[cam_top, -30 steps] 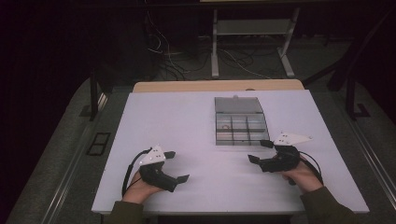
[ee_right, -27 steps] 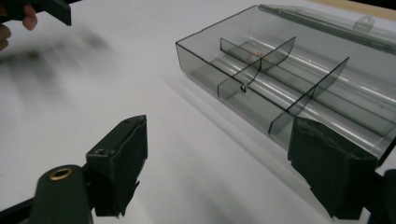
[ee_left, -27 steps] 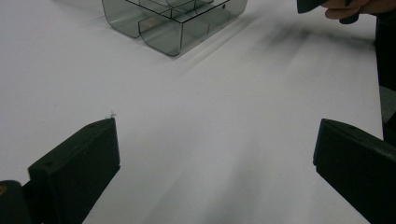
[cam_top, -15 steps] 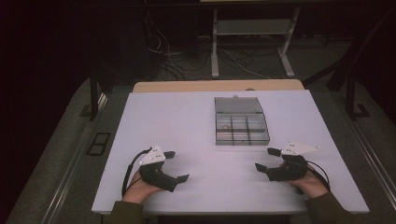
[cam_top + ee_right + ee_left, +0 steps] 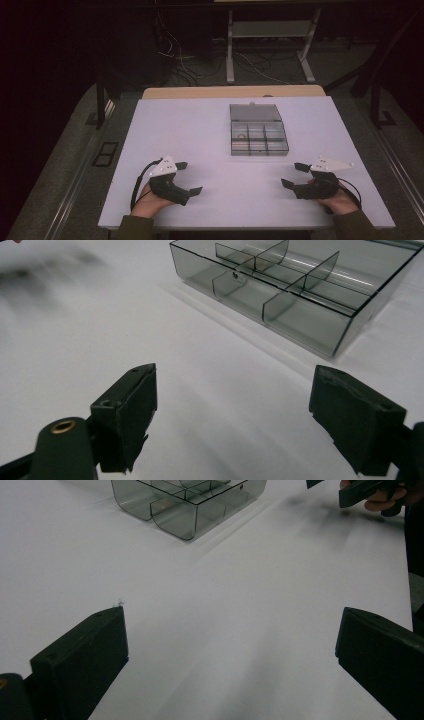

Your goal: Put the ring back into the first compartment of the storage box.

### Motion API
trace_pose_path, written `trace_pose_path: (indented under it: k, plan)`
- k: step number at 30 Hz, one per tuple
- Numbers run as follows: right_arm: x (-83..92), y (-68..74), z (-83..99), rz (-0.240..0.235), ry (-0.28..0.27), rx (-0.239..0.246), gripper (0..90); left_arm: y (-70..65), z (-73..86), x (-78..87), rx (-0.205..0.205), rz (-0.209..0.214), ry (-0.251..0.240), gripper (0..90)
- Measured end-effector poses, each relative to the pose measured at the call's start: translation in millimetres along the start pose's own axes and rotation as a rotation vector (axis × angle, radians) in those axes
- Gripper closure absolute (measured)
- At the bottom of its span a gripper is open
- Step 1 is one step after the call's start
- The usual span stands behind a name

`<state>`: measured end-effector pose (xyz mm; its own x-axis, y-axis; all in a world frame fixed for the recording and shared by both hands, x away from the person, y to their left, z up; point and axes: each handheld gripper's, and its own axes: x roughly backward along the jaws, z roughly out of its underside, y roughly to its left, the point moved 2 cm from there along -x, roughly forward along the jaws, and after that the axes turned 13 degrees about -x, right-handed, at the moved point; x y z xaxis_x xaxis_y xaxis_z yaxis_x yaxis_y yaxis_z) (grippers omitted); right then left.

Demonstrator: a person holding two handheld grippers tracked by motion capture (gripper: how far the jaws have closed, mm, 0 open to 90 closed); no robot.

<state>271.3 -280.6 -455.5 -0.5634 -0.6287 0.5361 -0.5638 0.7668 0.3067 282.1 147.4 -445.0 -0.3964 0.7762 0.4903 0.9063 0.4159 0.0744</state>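
On the white surface (image 5: 210, 130), the clear compartment box (image 5: 258, 130) sits at about 12 o'clock, lid open. The left gripper (image 5: 189, 178) rests at 7 o'clock, jaws spread wide and empty. The right gripper (image 5: 295, 175), at 5 o'clock, is likewise wide open, gripping nothing, well apart from the box.

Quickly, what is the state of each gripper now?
Left gripper: open, holding nothing, over the white table.
Right gripper: open, holding nothing.
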Motion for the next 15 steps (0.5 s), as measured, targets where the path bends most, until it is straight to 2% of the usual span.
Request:
trace_pose_path:
  k: [15]
  plan:
    - [5.8, -1.7, 7.7, 0.011, 0.004, -0.006, 18.9, 0.0, 0.9, -1.2, 0.002, -0.001, 0.007, 0.0]
